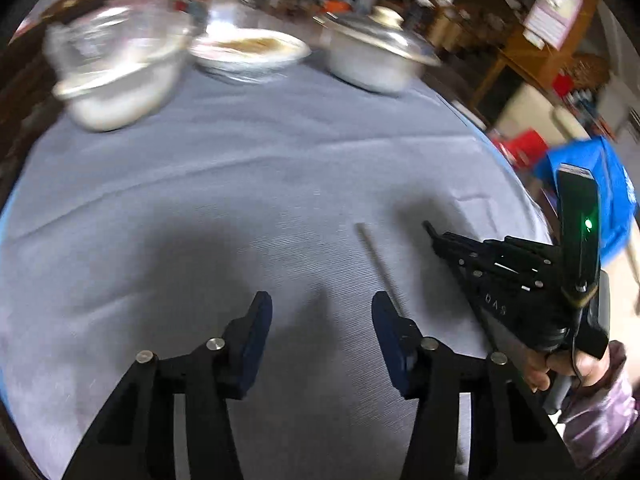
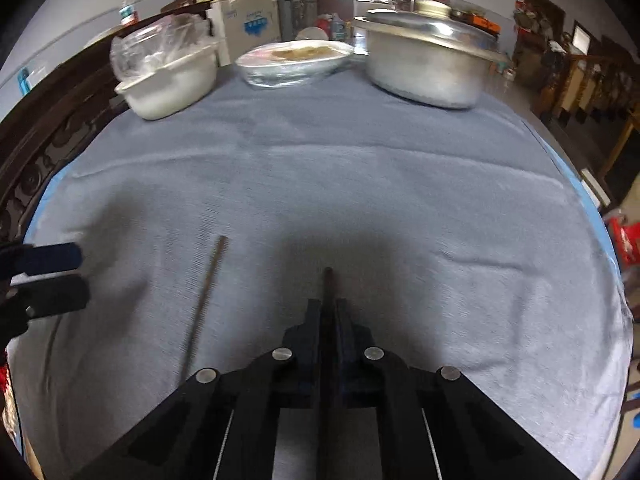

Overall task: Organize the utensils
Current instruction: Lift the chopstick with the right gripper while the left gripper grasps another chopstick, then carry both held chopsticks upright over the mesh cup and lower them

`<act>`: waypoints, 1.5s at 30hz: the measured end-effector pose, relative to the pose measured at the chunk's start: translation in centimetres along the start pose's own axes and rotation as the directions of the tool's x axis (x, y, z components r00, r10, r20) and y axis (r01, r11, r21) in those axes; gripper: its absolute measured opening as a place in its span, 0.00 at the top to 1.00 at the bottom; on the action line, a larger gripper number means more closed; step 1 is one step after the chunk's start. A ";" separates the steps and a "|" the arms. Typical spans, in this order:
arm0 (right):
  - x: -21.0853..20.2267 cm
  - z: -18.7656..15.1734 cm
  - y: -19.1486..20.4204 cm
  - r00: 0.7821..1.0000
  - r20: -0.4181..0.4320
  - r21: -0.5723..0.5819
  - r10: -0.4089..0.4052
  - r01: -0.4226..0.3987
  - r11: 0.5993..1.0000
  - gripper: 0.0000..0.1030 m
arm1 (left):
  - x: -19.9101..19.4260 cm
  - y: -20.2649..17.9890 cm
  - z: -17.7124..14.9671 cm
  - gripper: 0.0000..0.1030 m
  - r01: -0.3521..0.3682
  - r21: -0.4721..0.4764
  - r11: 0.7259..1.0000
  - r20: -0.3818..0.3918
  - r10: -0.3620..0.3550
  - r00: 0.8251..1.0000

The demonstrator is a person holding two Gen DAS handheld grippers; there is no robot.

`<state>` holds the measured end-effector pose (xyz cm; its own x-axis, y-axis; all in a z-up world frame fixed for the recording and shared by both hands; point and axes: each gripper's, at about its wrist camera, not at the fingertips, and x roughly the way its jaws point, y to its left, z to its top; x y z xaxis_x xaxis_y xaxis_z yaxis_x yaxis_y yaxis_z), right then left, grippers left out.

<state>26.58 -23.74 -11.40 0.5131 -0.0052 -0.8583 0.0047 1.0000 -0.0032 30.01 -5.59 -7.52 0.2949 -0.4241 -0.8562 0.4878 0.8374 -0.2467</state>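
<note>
Chopsticks are the things to look at here, and the gray cloth [image 2: 360,184] on the table is the place marker for all of it. Nearest the right wrist camera, the right gripper [image 2: 329,304] has its two jaws pressed tight together on a dark chopstick [image 2: 328,280], whose tip pokes out past the jaws just above the near part of the cloth. The other chopstick [image 2: 206,292] lies flat on the near part of the cloth, to the left of the held one and apart from it, with its far end leaning a little to the right. The left gripper [image 1: 322,320] hangs over the near part of the cloth with its jaws wide apart and nothing between them. Its right blue finger pad [image 1: 386,320] is just beside the lying chopstick [image 1: 378,264], but the left wrist view does not show if they touch. The left gripper also shows at the left edge of the cloth in the right wrist view [image 2: 48,276]. At the far edge of the cloth stand three things in a row: a white bowl [image 2: 172,84] with clear plastic in it on the left, a flat dish [image 2: 294,62] with plastic wrap over it in the middle, and a metal pot [image 2: 428,68] with a lid on the right.
</note>
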 end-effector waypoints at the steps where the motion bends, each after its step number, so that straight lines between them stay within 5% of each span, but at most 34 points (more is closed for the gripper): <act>1: -0.2 -0.2 -0.7 1.000 -0.006 0.013 0.007 -0.007 1.000 0.93 | 0.5 -0.6 0.5 0.49 0.011 0.014 1.000 -0.016 -0.011 1.000; 9: -1.3 -1.2 -3.0 0.995 -0.088 0.037 0.054 -0.051 0.998 0.93 | 6.2 -3.6 3.4 0.49 0.004 0.059 0.998 -0.194 0.008 0.981; 11: -1.2 -1.1 -3.3 0.990 -0.124 0.040 0.066 -0.061 0.997 0.93 | 6.5 -4.1 3.4 0.52 -0.013 0.079 0.997 -0.185 0.027 0.982; 14: -1.0 -0.5 -3.4 0.980 -0.186 0.039 0.077 -0.071 0.997 0.92 | 6.8 -4.6 3.7 0.63 -0.040 0.089 0.995 -0.200 0.058 0.978; 16: -0.9 -0.1 -3.4 0.972 -0.224 0.034 0.077 -0.072 0.997 0.91 | 6.9 -4.7 3.9 0.85 -0.069 0.106 0.992 -0.196 0.089 0.977; 20: -0.6 0.5 -3.1 0.961 -0.265 0.017 0.074 -0.072 0.997 0.89 | 6.9 -4.6 3.9 0.91 -0.072 0.110 0.991 -0.195 0.093 0.976; 32: -1.9 -1.0 -3.3 0.978 -0.190 0.054 0.088 -0.079 0.995 0.93 | 3.4 -0.1 1.4 0.95 -0.142 0.030 0.989 -0.133 0.144 0.981; 45: -10.7 -4.5 -4.8 0.986 0.081 0.185 0.147 -0.160 0.970 0.94 | -7.5 3.7 -5.0 0.95 -0.134 -0.180 0.975 0.074 0.149 0.986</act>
<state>17.23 -28.46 -4.46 0.5764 0.1420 -0.8048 0.0813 0.9699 0.2294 25.47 2.39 -4.28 0.4242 -0.3185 -0.8477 0.2882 0.9349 -0.2070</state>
